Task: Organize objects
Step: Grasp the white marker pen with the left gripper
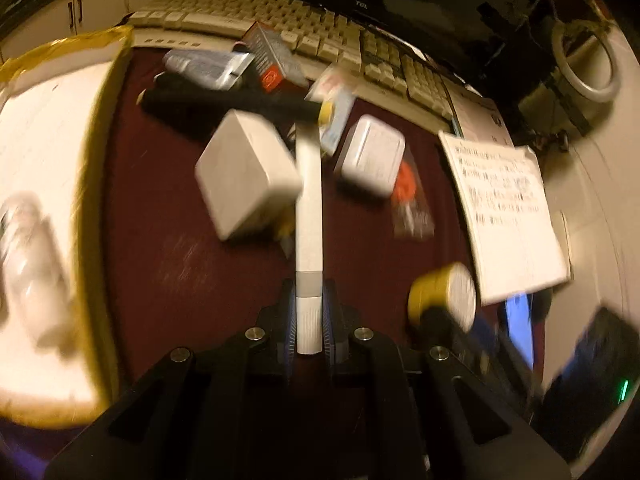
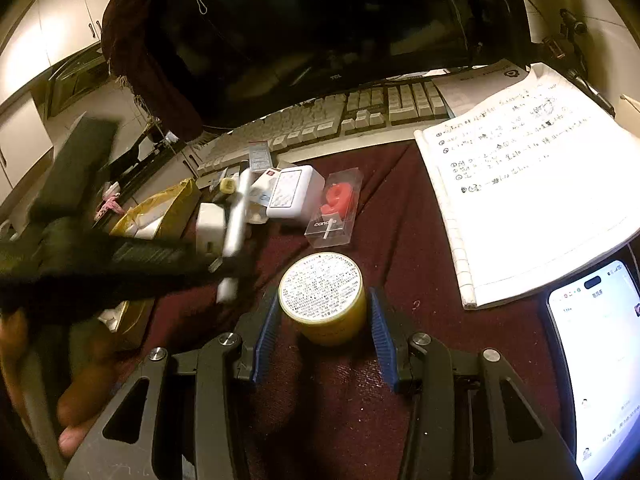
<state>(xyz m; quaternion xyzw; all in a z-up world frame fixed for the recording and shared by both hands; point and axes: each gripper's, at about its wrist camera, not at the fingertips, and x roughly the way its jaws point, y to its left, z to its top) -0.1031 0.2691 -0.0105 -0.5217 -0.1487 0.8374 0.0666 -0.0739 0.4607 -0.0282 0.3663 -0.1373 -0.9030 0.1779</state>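
Observation:
My left gripper [image 1: 309,296] is shut on a long white tube [image 1: 308,200] and holds it above the dark red cloth [image 1: 180,260]; the tube also shows in the right wrist view [image 2: 237,220]. My right gripper [image 2: 323,308] has its blue pads on either side of a small yellow jar [image 2: 324,300] with a white printed lid, standing on the cloth; a thin gap shows at each pad. The jar also shows in the left wrist view [image 1: 444,296]. A white box [image 1: 248,172], a white charger [image 1: 372,156] and a red number candle pack [image 2: 338,208] lie on the cloth.
A yellow-edged open box [image 1: 52,200] stands at the left. A beige keyboard [image 1: 280,24] and a dark monitor [image 2: 320,24] lie behind. A notebook [image 2: 520,184] and a lit phone [image 2: 600,360] lie at the right. A tape roll [image 1: 588,60] sits far right.

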